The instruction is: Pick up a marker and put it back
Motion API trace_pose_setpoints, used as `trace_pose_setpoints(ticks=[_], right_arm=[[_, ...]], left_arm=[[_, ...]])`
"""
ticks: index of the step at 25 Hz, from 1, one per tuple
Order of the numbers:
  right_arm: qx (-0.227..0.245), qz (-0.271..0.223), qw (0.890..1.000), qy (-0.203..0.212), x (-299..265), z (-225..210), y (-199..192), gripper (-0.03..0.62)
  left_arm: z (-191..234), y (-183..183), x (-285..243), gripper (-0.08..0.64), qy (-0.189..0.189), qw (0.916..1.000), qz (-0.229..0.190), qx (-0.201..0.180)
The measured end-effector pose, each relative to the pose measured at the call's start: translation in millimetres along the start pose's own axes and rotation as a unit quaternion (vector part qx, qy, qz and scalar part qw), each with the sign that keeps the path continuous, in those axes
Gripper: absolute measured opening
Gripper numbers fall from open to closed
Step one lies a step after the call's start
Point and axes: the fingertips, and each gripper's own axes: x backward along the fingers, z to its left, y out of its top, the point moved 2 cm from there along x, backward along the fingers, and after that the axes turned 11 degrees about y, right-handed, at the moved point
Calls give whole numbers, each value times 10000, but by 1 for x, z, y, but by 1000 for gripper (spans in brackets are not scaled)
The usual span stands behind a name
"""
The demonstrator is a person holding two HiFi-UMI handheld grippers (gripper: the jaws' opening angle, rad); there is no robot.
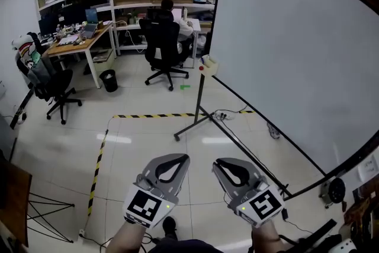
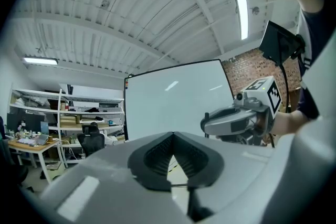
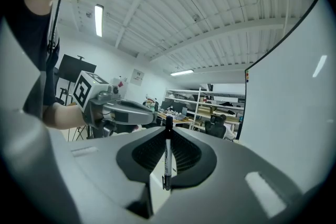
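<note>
A thin marker (image 3: 167,157) with a black cap stands upright between the pads of my right gripper (image 3: 168,128), which is shut on it. In the head view the right gripper (image 1: 221,163) is held low at the bottom centre, in front of the big whiteboard (image 1: 296,50); the marker itself does not show there. Beside it, my left gripper (image 1: 183,158) has its jaws closed tip to tip with nothing between them (image 2: 172,135). Each gripper appears in the other's view: the right gripper (image 2: 239,120), the left gripper (image 3: 113,110).
The whiteboard stands on a metal floor frame (image 1: 198,121) with a small tray (image 1: 208,65) at its left edge. Yellow-black tape (image 1: 154,115) marks the tiled floor. A person sits on an office chair (image 1: 164,44) at the far desks; another chair (image 1: 53,86) and a bin (image 1: 109,80) stand at the left.
</note>
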Motion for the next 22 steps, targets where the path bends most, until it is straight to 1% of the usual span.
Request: trace_pose_setpoints(ticks=[4,7,10,13,16,19,22], right_arm=[[-47,-5,9999,121,33,18,-4,31],[-32,-22,9997,231,43,31,-2,31],[-49,-4,9997,238,43,39,3,31],[-63,-34,9998,166,40,41,7,31],[-14,-92,9999,119,36,43,9,31],[17,-91,9999,133,27,46,9,31],[-42,-12,10000,84,21,45,6,31]], left_arm=[[-37,6,19,3,138,9999,-9,-46],[-49,6,32,3,184,9997,84,-98],[-49,4,41,3,118,9995,193,-213],[-49,11,45,3,-42,10000,50,-51],[-42,15,48,3,-21,10000,-73,-40],[-29,12,50,3,-29,9999,-106,90],[-22,9,49,3,-87,9998,-98,131]])
